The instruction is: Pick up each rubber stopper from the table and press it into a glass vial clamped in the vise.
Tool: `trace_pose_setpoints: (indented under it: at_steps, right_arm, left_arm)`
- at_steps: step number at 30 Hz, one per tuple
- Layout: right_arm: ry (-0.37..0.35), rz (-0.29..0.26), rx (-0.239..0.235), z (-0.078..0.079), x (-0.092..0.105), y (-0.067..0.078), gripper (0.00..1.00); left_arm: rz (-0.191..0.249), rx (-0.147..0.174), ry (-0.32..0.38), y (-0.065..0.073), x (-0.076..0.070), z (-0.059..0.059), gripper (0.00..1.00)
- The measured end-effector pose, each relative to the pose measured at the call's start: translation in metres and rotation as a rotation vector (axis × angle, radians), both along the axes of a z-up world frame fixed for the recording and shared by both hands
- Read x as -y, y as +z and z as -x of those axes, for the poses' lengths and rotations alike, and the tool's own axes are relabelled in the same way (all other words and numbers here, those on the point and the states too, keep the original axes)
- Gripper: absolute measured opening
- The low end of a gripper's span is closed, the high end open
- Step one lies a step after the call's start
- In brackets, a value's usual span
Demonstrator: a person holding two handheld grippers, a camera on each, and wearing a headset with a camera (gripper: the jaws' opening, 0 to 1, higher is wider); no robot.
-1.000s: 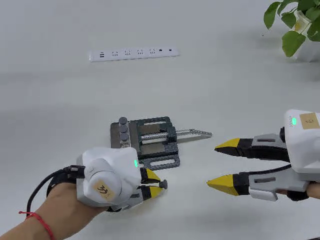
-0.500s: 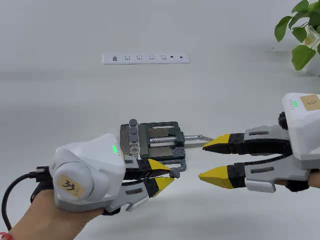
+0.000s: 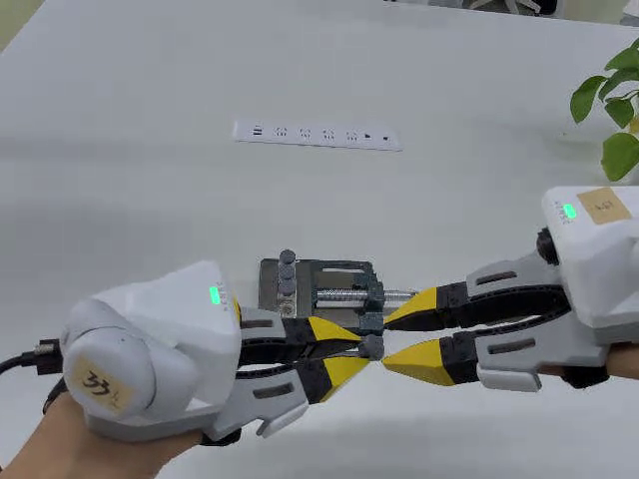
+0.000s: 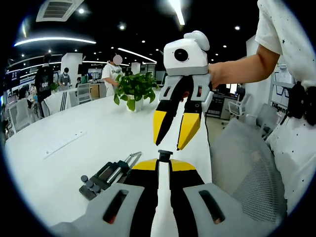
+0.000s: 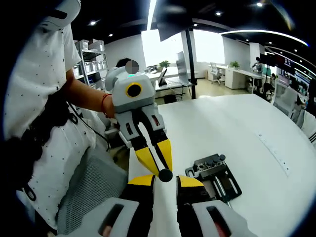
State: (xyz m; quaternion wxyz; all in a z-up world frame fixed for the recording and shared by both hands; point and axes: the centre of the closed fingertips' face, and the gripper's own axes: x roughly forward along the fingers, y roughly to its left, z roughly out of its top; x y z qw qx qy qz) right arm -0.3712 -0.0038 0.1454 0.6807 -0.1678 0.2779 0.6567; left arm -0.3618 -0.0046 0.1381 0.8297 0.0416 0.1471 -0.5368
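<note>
Now, left gripper (image 3: 351,351): pinched 1 dark rubber stopper (image 3: 371,346) at its tips
Right gripper (image 3: 391,342): jaws stood apart, tips just beside that stopper
Vise (image 3: 339,284): sat behind on table (image 3: 150,200), holding 3 stoppered vials (image 3: 288,271)

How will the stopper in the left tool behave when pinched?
Likely light: the left tool holds the stopper by its tips alone. Small and rounded, so it may slip out of a pinch, or roll if dropped. Rubber probably gives slightly.

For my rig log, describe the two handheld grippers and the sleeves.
Both the left gripper and right gripper have white housings, green lights, tan stickers and black jaws tipped yellow. A black cable leaves the left. The short-sleeved shirt is white, speckled.
</note>
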Motion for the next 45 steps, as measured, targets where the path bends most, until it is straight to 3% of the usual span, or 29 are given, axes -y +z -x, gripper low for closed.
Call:
trace_pose_setpoints:
  at_steps: [13,45]
  right_arm:
    - [0.063,0.021,0.005,0.006,-0.009,0.000,0.09]
    - [0.075,0.024,0.016,0.005,-0.013,0.002,0.06]
  left_arm:
    - [0.024,0.007,0.015,0.007,-0.007,0.004,0.04]
    - [0.041,-0.019,0.019,0.009,-0.010,0.004,0.04]
